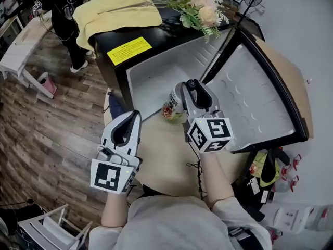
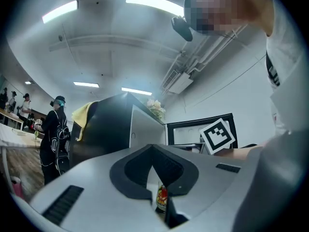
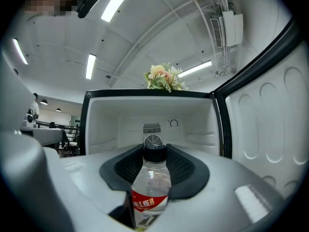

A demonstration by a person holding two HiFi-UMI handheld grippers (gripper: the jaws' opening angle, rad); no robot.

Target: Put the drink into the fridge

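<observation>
The drink is a clear bottle with a black cap and a red label. My right gripper is shut on it and holds it upright, facing the open fridge's white interior. In the head view the bottle shows just left of the right gripper, at the front edge of the fridge cavity. The left gripper hangs lower left of it, shut with nothing in it. In the left gripper view its jaws meet at the tips, and a strip of the bottle's label shows through the gap.
The black fridge's door stands swung open on the right. A yellow towel and flowers lie on the fridge top. A person in black stands at the far left, by a white bench. Clutter sits lower right.
</observation>
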